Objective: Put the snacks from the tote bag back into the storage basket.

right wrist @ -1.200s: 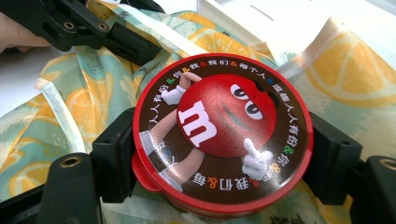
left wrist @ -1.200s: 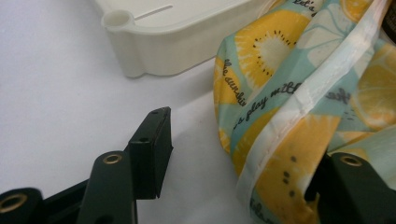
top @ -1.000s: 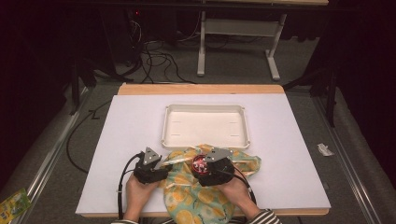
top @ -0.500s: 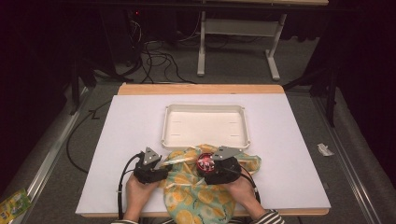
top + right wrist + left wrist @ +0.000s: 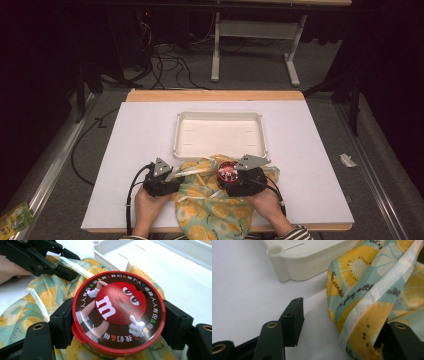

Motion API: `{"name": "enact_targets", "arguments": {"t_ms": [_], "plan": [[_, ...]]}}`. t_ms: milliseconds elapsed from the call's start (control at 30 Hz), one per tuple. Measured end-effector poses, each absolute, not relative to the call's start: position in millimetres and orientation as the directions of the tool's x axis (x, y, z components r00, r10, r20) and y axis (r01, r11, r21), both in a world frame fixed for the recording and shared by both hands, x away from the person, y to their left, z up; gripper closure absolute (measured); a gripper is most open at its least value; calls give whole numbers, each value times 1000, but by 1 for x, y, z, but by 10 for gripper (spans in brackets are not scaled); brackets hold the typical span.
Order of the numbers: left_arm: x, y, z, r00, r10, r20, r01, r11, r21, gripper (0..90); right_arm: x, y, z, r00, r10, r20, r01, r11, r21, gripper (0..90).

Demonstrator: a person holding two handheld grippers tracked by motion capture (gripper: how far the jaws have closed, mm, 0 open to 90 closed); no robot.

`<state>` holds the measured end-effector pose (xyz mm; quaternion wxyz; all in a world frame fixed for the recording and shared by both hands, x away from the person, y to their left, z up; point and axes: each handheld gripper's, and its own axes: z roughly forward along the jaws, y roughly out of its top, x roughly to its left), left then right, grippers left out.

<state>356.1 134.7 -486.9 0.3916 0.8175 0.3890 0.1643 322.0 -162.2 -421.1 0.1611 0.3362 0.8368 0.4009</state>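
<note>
While the person's hands come in from 6 o'clock in the high view, the left gripper (image 5: 172, 181) sits at the bag's 9 o'clock edge, and the right gripper (image 5: 231, 176) is over the fruit-print bag (image 5: 210, 212) w/ the round red tin (image 5: 226, 173) between its jaws. White tray (image 5: 218, 134) lies at 12 o'clock from both grippers, just beyond the bag; nothing visible inside it. All on the white table (image 5: 130, 150).

Left gripper view: jaws spread wide, approx. as far as they go. Left finger (image 5: 293, 320) stands over bare table, touching nothing I can see. Bag's white hem (image 5: 372, 293) runs from 1 o'clock down to 5 o'clock, lying against the right-hand jaw; whether that pad presses it, can't tell. Not pinched. Tray corner (image 5: 284, 263) at 11 o'clock, apart from the jaws.

Right gripper view: jaws pinch the tin (image 5: 118, 311) at its 9 and 3 o'clock sides, lid up, red cartoon candy figure on it. Bag (image 5: 37, 300) spreads beneath and towards 9 o'clock. Tray (image 5: 175, 267) at 1 o'clock, inside bare. The left gripper (image 5: 71, 265) shows at 11 o'clock, at the bag's hem.
</note>
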Motion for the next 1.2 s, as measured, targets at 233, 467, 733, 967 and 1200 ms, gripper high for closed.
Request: {"name": "enact_targets", "arguments": {"t_ms": [233, 467, 733, 967, 1200], "plan": [[356, 135, -487, 643, 765, -36, 507, -390, 769, 426, 319, -164, -413, -726, 688, -23, 421, 471, 776, 259], [356, 135, -487, 643, 765, -35, 507, -391, 768, 426, 319, -168, -408, -726, 688, -13, 422, 460, 781, 259], [356, 135, -487, 642, 766, -38, 509, -389, 767, 427, 318, -174, -401, -725, 689, -10, 421, 454, 785, 259], [356, 135, -487, 641, 766, -42, 511, -386, 768, 429, 317, -180, -396, -720, 694, -6, 423, 446, 789, 259], [356, 135, -487, 642, 766, -39, 510, -388, 768, 429, 316, -186, -391, -718, 696, -5, 420, 439, 794, 259]]}}
